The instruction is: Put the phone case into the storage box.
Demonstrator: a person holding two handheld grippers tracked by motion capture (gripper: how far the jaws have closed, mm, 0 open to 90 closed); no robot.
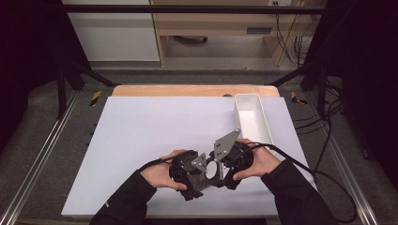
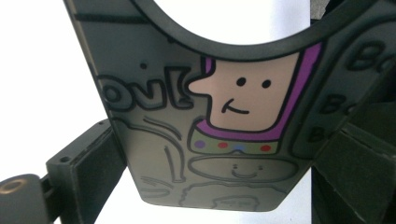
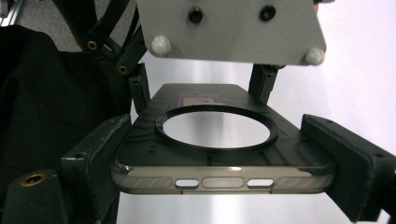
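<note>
Fingers of both grippers grasp one phone case between them, held low over the white table (image 1: 141, 131) near its front edge. In the high view the left gripper (image 1: 190, 180) and right gripper (image 1: 225, 171) meet nose to nose, the phone case (image 1: 212, 169) barely visible, a white bin (image 1: 253, 117) well apart behind. The left gripper view adds the case's (image 2: 210, 140) printed cartoon face and round cutout, a jaw at each edge. The right gripper view shows its (image 3: 219, 158) port-hole end clamped between both jaws. This looks like a mid-air handover; next, one gripper must let go cleanly.
</note>
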